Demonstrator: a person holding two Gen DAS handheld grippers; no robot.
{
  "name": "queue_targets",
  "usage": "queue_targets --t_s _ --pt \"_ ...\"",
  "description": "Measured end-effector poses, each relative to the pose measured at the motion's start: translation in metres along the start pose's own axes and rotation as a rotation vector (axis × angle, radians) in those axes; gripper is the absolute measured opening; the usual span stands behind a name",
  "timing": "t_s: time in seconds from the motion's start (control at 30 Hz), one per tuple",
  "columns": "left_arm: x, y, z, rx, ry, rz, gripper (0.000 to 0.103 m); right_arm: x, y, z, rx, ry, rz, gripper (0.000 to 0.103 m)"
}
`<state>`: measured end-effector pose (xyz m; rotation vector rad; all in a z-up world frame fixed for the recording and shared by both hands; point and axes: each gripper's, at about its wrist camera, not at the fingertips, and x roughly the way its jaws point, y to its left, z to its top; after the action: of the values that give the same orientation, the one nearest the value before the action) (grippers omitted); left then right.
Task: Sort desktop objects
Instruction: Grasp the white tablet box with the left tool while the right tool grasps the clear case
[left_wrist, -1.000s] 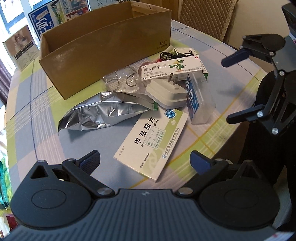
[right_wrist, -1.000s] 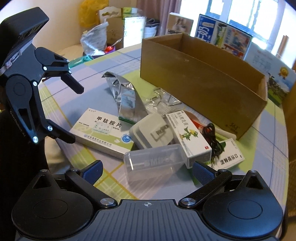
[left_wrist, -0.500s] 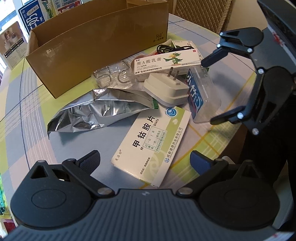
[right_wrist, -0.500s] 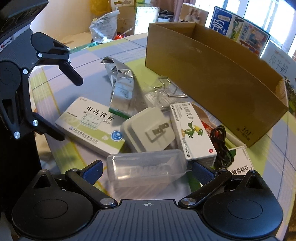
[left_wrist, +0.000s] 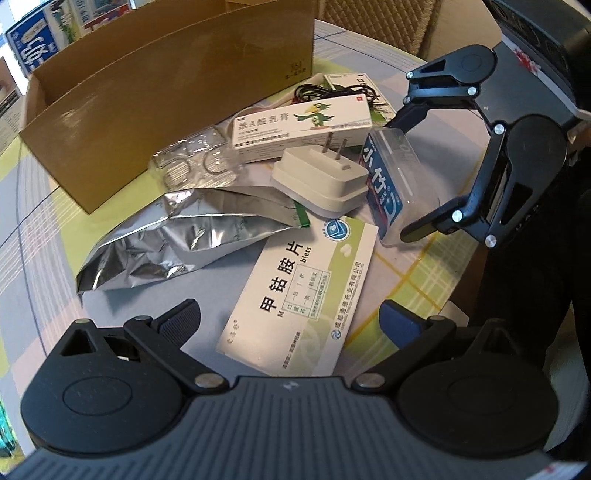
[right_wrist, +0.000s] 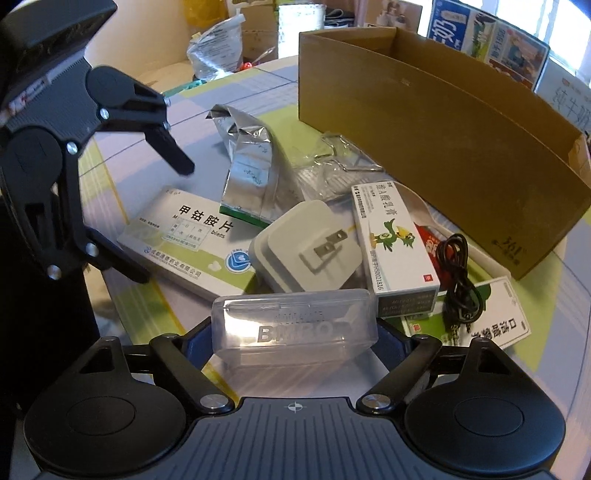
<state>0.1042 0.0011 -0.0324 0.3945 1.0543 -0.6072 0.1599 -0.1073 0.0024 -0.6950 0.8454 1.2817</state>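
Between the closing jaws of the right gripper (right_wrist: 294, 339), at lower centre of the right wrist view, lies the clear plastic case (right_wrist: 295, 326), nearer than before. Left gripper (left_wrist: 290, 319) remains wide open, empty, above the white medicine box (left_wrist: 299, 295).

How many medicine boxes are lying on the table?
3. A wide white-and-green box lies nearest the left gripper, a long box with a green bird lies beside the white plug, and a flat one lies under the black cable. More may be hidden.
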Motion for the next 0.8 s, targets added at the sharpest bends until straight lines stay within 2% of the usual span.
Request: queue_targets --t_s 0.23,0.3,0.57,0.8 --pt "0.015 0.001 0.003 0.045 0.046 -0.038 0.086 -0.009 0.003 -0.002 0.095 -0.005 0.000 0.084" --pt "0.017 0.000 0.003 0.054 0.059 -0.035 0.074 -0.010 0.002 -0.005 0.133 0.004 -0.013 0.084" --pt "0.013 -0.008 -0.001 0.051 0.072 -0.053 0.069 -0.010 0.006 -0.009 0.128 -0.012 -0.045 0.084" --pt "0.015 -0.006 0.000 0.017 0.061 -0.041 0.070 -0.003 0.005 -0.013 0.145 -0.021 -0.055 0.085"
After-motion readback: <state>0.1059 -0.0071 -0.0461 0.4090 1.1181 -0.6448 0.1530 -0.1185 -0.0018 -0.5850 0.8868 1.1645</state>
